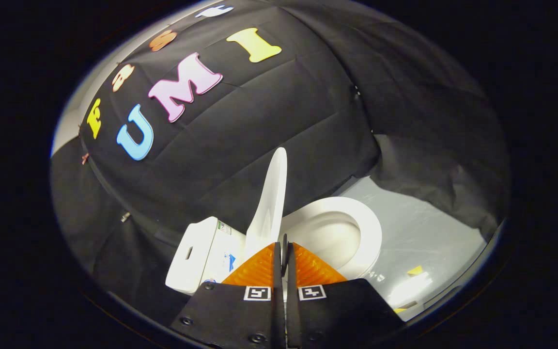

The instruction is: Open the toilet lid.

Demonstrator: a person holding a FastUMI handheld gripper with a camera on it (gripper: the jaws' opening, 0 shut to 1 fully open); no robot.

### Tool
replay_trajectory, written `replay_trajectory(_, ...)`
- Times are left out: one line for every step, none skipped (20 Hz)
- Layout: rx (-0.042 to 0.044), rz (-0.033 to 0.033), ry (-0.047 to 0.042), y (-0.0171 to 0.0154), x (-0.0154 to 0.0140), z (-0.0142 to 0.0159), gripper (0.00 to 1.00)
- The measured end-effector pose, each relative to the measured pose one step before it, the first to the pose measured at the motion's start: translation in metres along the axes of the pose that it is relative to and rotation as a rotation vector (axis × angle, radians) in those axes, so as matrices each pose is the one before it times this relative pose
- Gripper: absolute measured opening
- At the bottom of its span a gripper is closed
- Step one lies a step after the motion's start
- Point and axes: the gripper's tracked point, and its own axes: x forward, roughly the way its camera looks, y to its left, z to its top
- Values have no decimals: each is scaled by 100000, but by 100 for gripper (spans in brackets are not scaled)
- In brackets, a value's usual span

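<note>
Already the toilet lid (271,194) stands raised just ahead of the tool (284,252), seen almost edge-on and rising steeply from its hinge, with the tank (196,257) beyond it to the left and the open seat ring (371,232) and bowl to the right. The tool's fingers are pressed together, or very nearly so, with no more than a thin slit between them; nothing is pinched there. Whether their tips touch the lower part of the lid cannot be told, since the fingers cover that spot.

Judging from how things lie, the lift is nearly done, and what remains is to seat the lid against the tank so it stays up by itself. That is best done by pushing gently with the closed tips on the lid's inner face, low and near its middle, following the arc of the hinge rather than shoving straight ahead. A slow, steady finish should keep the lid from knocking hard against the tank or bouncing forward. The tool should be drawn away only once the lid leans past upright.
</note>
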Motion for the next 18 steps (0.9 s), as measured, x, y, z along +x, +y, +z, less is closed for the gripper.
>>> replay_trajectory(-1933, -1605, -1370, 816, -228, 227, 6)
replay_trajectory(-1846, -1063, -1363, 996, -420, 163, 6)
replay_trajectory(-2337, -1003, -1338, 924, -334, 61, 6)
replay_trajectory(-2314, -862, -913, 816, -270, -66, 6)
replay_trajectory(-1538, -707, -602, 935, -207, 82, 6)
replay_trajectory(-1076, -426, -588, 836, -24, 103, 6)
replay_trajectory(-1237, -446, -295, 882, -197, 78, 7)
replay_trajectory(-1996, -651, -359, 1009, -151, 78, 7)
replay_trajectory(-2139, -525, -568, 754, -197, -19, 7)
replay_trajectory(-2563, -570, -566, 915, -282, 158, 7)
replay_trajectory(-2191, -474, -768, 1017, -216, 112, 7)
replay_trajectory(-1656, -217, -814, 931, -127, 134, 7)
replay_trajectory(-1598, -130, -681, 848, -240, 40, 7)
replay_trajectory(-1572, -18, -640, 928, -218, 105, 7)
replay_trajectory(-1689, -203, -619, 810, -154, 56, 8)
replay_trajectory(-1608, -66, -635, 905, -179, 124, 8)
replay_trajectory(-1694, -154, -871, 889, -48, 103, 8)
replay_trajectory(-2234, -307, -942, 886, -172, 69, 9)
